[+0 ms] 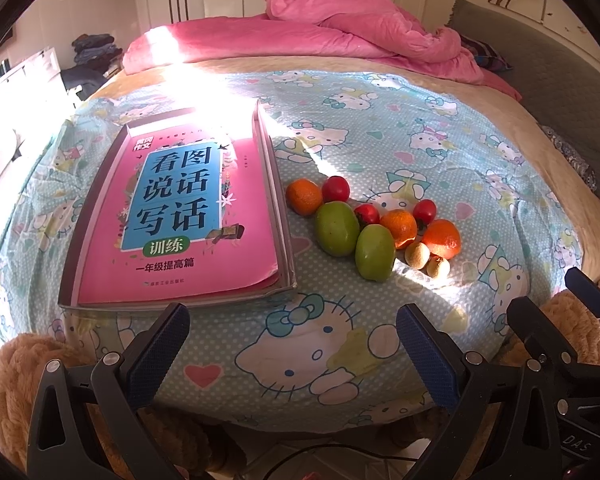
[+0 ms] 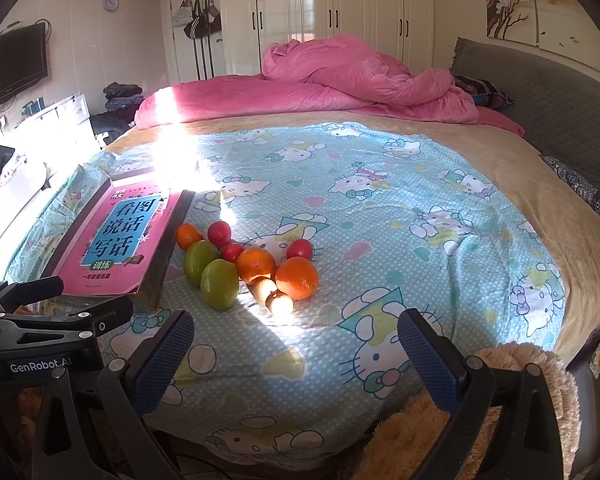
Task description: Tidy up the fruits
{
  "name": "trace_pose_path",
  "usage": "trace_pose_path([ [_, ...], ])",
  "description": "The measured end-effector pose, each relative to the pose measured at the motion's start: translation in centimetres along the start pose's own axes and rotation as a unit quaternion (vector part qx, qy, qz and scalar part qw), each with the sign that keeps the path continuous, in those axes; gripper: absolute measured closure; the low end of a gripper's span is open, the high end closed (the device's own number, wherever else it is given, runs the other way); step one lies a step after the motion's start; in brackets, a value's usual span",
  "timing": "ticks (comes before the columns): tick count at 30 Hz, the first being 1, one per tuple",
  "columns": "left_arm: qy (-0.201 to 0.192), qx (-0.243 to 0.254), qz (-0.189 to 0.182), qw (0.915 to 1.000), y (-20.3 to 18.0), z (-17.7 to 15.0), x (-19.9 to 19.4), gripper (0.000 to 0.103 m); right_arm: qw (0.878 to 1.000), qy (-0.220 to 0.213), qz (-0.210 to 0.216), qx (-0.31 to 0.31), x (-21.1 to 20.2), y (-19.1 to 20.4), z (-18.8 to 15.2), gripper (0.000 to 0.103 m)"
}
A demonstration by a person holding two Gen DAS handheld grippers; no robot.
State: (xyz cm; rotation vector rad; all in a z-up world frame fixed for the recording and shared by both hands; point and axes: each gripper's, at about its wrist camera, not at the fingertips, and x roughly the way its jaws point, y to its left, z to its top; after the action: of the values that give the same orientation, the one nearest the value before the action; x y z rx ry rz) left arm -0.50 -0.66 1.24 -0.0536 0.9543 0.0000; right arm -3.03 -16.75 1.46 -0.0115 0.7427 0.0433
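**Me:** On the bed point(image 2: 480, 184), right beside the tray point(image 1: 274, 184) with the pink book point(image 1: 180, 220) lying in it, sits the whole pile of fruit: oranges, small tomatoes, two green fruits and a pair of little brownish ones, all bunched together and touching.

**Partner:** And your grippers?

**Me:** Both empty. My left hand-held gripper point(image 1: 292, 344) is spread wide and hovering at the near edge of the bed; my right hand-held gripper point(image 2: 296, 350) is spread too, lined up closer to the pile.

**Partner:** Which piece first?

**Me:** I'd judge the nearest orange point(image 2: 297, 278) on the outer side. It's free on its right, so my fingers can straddle it without knocking a neighbour.

**Partner:** Watch the bedding, it's soft.

**Me:** Right, round fruit will likely roll on that sheet point(image 2: 380, 216). So I'd come down from above, centre the fruit between the pads, close gently, and lift straight up. The green fruit point(image 1: 336, 229) is bigger and smooth, so it wants a full-width grip. The tiny brownish fruit point(image 2: 281, 303) sits in glare; hard to read its outline.

**Partner:** Where do they go?

**Me:** Presumably the tray, though the book covers most of it.
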Motion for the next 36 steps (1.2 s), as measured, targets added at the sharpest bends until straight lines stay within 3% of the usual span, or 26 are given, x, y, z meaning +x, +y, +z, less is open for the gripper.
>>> trace_pose_path([
  [19, 0.007, -0.002, -0.018, 0.9998, 0.4, 0.2, 0.5, 0.000, 1.000, 0.016, 0.007, 0.018, 1.0, -0.7, 0.1, 0.000],
  [36, 0.040, 0.010, -0.041, 0.9983, -0.9, 1.0, 2.7, 0.000, 0.998, 0.043, 0.022, 0.037, 3.7, -2.8, 1.7, 0.000],
])
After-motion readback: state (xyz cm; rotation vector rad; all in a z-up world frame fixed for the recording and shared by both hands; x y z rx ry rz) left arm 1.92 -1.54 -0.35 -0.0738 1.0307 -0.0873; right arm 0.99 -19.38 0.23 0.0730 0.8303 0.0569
